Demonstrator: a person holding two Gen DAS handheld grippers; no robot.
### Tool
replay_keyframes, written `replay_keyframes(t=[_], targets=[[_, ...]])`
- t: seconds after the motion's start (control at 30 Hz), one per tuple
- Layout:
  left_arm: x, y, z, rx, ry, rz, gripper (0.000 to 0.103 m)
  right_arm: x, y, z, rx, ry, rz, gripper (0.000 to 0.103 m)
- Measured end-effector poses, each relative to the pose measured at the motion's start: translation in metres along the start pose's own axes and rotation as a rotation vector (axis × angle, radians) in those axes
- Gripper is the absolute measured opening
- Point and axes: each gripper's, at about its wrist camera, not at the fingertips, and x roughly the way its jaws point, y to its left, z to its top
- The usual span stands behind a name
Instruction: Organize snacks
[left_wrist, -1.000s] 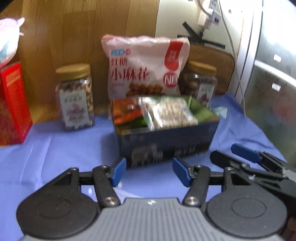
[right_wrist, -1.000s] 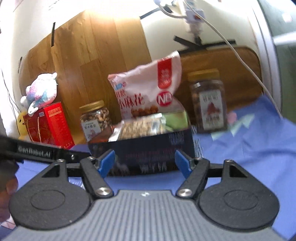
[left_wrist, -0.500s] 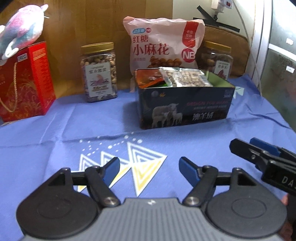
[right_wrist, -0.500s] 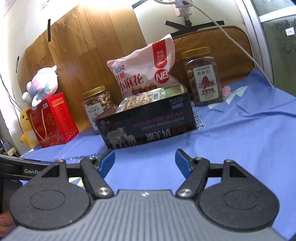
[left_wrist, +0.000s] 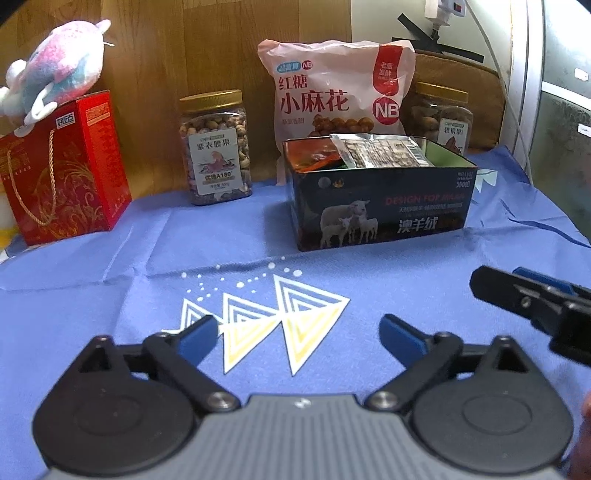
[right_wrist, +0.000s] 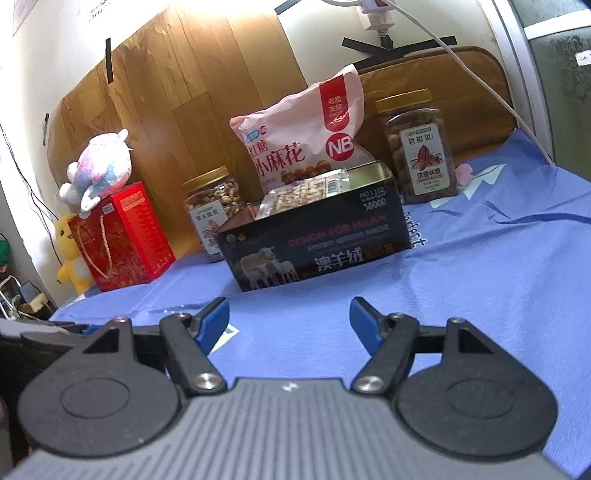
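Cloth (left_wrist: 369, 280) bare before tin (left_wrist: 380, 206); left gripper (left_wrist: 299, 334) just opened wide, right gripper (right_wrist: 290, 317) half-open, both w/o load.

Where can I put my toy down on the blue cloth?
In front of the dark sheep-printed tin, on the bare blue cloth around its triangles. The back row is crowded: red gift box, gold-lidded nut jar, pink snack bag.
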Motion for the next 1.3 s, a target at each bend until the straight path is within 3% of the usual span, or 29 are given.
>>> replay_keyframes(t=[0.4, 0.63, 0.87, 1.3], targets=[[-0.018, -0.005, 0.002, 0.021, -0.024, 0.008, 0.103, -0.023, 0.013, 0.016, 0.024, -0.035, 0.039, 0.077], [-0.026, -0.008, 0.000, 0.022, -0.043, -0.048, 0.103, -0.029, 0.015, 0.017, 0.034, -0.053, 0.040, 0.080], [-0.031, -0.009, -0.002, 0.022, -0.056, -0.023, 0.103, -0.036, 0.017, 0.015, 0.038, -0.072, 0.025, 0.087], [-0.030, -0.010, -0.009, 0.051, -0.041, 0.045, 0.103, -0.036, 0.021, 0.009, 0.042, -0.059, 0.020, 0.088]])
